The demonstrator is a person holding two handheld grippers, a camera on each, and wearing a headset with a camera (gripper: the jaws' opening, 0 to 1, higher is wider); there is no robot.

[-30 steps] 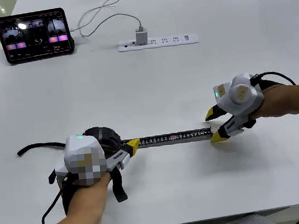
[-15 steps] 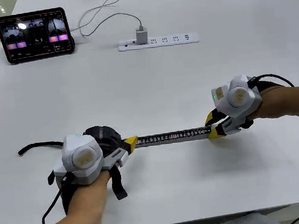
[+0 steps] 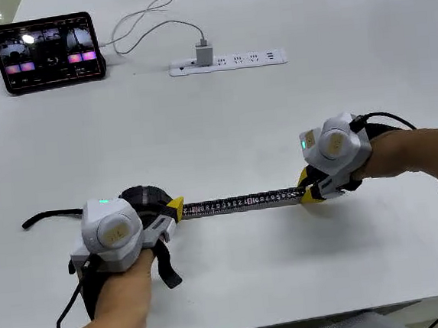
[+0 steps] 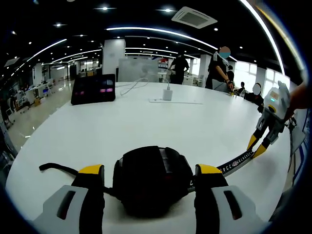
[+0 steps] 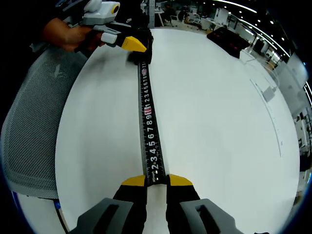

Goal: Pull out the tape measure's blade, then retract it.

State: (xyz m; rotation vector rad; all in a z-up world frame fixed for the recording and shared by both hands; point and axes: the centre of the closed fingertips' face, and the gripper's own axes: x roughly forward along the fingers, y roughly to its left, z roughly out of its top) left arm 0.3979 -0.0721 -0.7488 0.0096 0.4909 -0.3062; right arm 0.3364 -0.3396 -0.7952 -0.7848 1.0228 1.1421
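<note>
Pull-out looks done; retract pending.
L gripper (image 4: 149, 170) clamps tape measure case (image 3: 143, 196); R gripper (image 5: 156, 180), well right of case, pinches blade (image 5: 147, 122) tip.

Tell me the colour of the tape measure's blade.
Black, with white numerals and one red mark; the blade shows best in the right gripper view.

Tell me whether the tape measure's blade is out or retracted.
Out: the numbered blade stretches from the case in the left gripper to the right gripper, which clamps its tip.
</note>
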